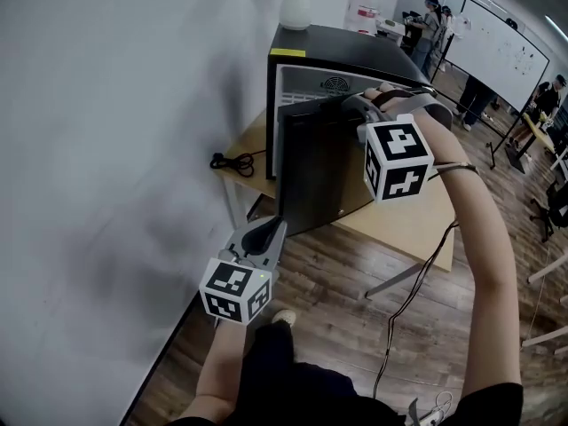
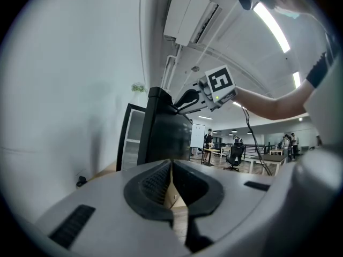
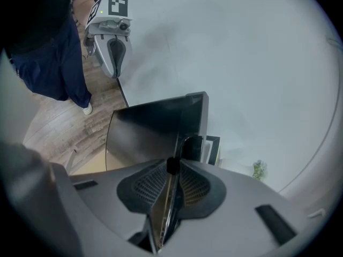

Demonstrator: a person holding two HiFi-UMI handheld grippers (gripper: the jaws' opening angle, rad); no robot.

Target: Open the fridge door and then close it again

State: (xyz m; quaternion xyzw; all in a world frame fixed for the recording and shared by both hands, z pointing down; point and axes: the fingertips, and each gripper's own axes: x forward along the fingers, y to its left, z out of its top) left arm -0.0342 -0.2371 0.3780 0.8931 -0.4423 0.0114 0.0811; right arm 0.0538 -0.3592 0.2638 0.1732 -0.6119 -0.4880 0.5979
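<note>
A small black fridge point(image 1: 355, 51) stands on a wooden table point(image 1: 417, 220) against the wall. Its dark door point(image 1: 311, 167) is swung out toward me, and the pale interior shows behind it. My right gripper point(image 1: 351, 105) is shut on the door's top edge. In the right gripper view that edge of the door point(image 3: 150, 133) runs between the pads of the right gripper point(image 3: 172, 167). My left gripper point(image 1: 271, 229) hangs low and left of the fridge, apart from it, shut on nothing. In the left gripper view the left gripper point(image 2: 171, 167) points at the door point(image 2: 166, 135).
A white vase point(image 1: 295, 3) stands on the fridge top. A black cable point(image 1: 235, 161) lies on the table by the white wall. A whiteboard point(image 1: 501, 51) and several people are at the back right. Wood floor lies below me.
</note>
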